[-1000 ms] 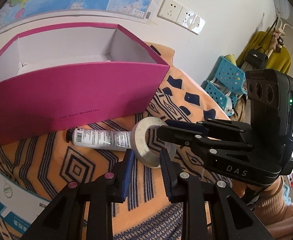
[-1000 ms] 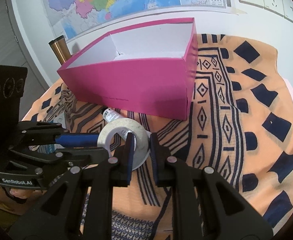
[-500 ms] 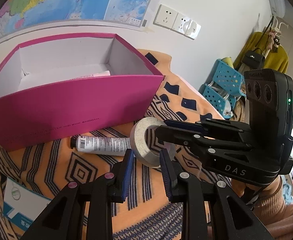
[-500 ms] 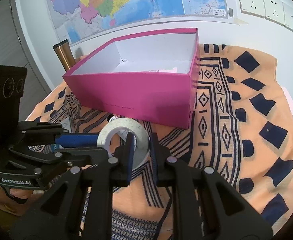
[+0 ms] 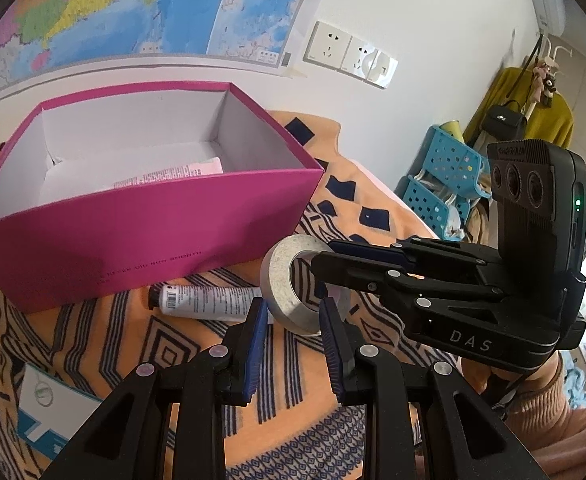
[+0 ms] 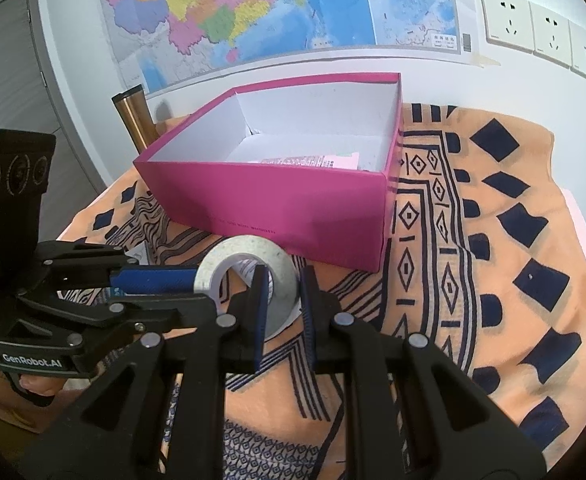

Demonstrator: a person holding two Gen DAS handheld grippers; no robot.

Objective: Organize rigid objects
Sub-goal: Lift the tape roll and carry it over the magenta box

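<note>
A: What do we hold?

B: Both of us grip one grey-white tape roll [image 5: 293, 280], a flat ring standing on edge: our left hand-held gripper [image 5: 293, 312] clamps its lower rim, our right hand-held gripper [image 6: 283, 280] pinches its wall, above the patterned orange cloth [image 6: 513, 280].

A: Any writing?

B: "DAS" and "GenRobot.AI" on the grippers. The glossy magenta cardboard box [image 5: 153, 236] stands just behind; a white tube [image 5: 209, 300] lies before it.

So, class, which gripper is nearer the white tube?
Left. The left gripper is right beside the white tube's end; the right gripper grips the tape roll from its far side.
</note>
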